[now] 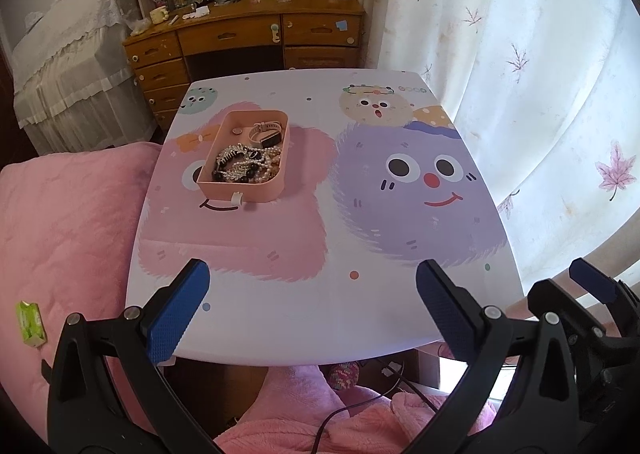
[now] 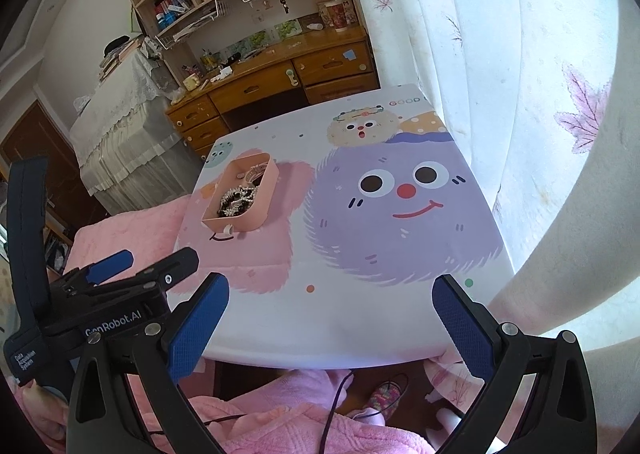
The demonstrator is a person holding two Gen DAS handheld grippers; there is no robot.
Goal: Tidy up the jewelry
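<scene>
Both grippers hang over the near edge of the table, jaws spread wide and holding nothing. The left gripper sits on the side nearer the pink box; the right gripper sits beside it, toward the curtain. The box rests on the table's far left part, well apart from both. Inside it, a tangle of jewelry fills the near end, with a watch at the far end. A small white clip touches the box's near wall.
</scene>
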